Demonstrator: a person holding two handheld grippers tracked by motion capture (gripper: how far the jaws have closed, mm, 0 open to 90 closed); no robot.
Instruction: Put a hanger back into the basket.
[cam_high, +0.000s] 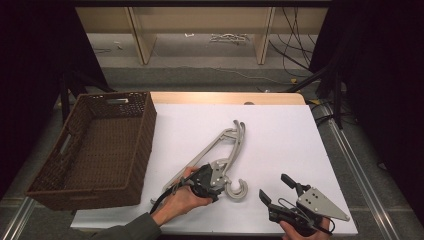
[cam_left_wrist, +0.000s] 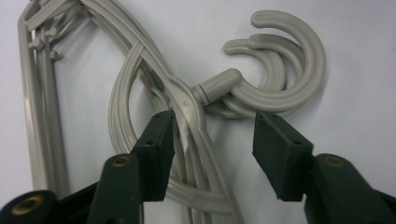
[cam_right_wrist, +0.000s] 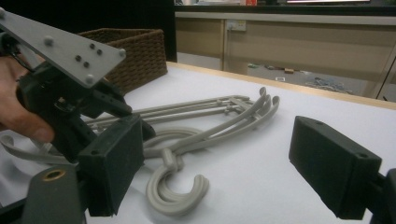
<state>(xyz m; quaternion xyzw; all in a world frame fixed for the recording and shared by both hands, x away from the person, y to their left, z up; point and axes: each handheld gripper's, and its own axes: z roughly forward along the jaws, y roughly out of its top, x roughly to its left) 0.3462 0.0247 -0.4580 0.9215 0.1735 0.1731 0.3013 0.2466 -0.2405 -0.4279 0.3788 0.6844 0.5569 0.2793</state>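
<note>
1. Hangers (cam_high: 220, 150), grey plastic and stacked in a bundle, lie on the white tabletop (cam_high: 280, 135) just right of the brown wicker basket (cam_high: 100, 150); their hooks curl toward the person's side, near the front edge.

2. Left gripper (cam_high: 212, 176) sits low over the bundle near the necks; in the left gripper view its jaws stand moderately apart, one pad (cam_left_wrist: 156, 140) touching the crossing arms, the other pad (cam_left_wrist: 280, 154) on bare tabletop just below the hooks (cam_left_wrist: 275, 70); nothing is clamped yet.

3. Right gripper (cam_high: 277, 192) waits well apart on the right near the front edge, jaws wide and holding nothing; in the right gripper view the bundle lies ahead of it.

4. Step in hand, as I judge it, is taking hold of the bundle near its necks, likely for the basket; to do it well, both pads should straddle all the necks before closing, since the hangers are loosely stacked and one could slip free.

5. Closing low against the tabletop seems wise; a grip on the top hanger alone would leave the others behind; the right gripper could steady the far ends.
</note>
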